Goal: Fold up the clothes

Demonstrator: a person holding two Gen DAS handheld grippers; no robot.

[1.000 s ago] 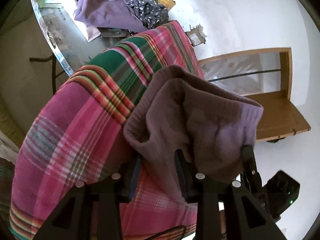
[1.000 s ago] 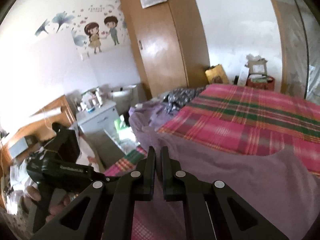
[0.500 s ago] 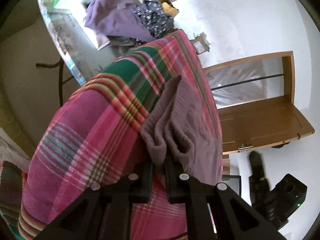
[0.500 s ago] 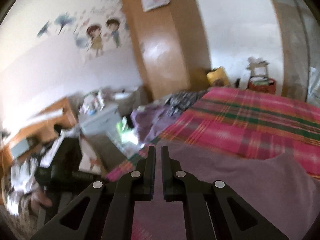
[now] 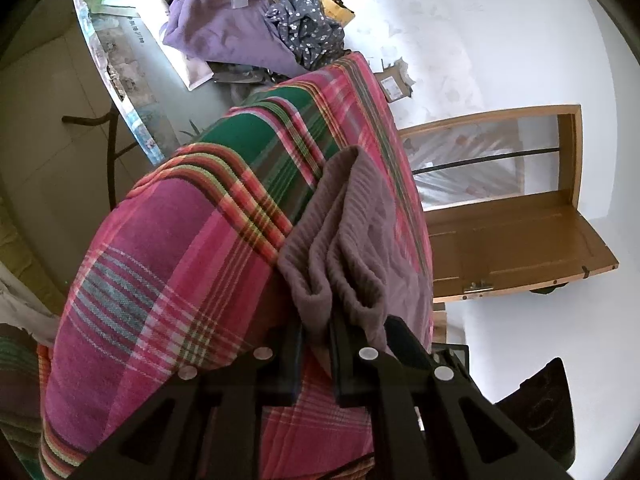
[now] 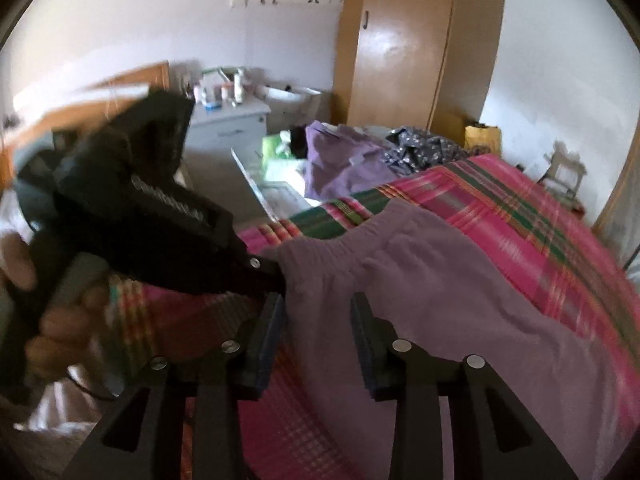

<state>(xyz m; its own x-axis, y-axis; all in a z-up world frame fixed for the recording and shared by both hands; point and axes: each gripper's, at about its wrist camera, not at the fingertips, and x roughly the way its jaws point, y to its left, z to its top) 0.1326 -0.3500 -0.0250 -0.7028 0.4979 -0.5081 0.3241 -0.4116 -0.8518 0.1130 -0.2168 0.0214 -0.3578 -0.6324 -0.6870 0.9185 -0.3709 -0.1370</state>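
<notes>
Left wrist view: left gripper [image 5: 316,344] pinches the purple garment [image 5: 352,240]'s waistband; right gripper [image 6: 318,320], jaws just opening, must next close on it.

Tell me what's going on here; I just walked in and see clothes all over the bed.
A person with a claw in each hand is folding a mauve knit garment on the pink and green plaid bedspread. The left claw is shut on a bunched edge of the garment near its elastic waistband. The right claw has just been opening and hovers over the fabric without pressing on it. A purple garment and a dark floral one lie heaped at the bed's far end.
</notes>
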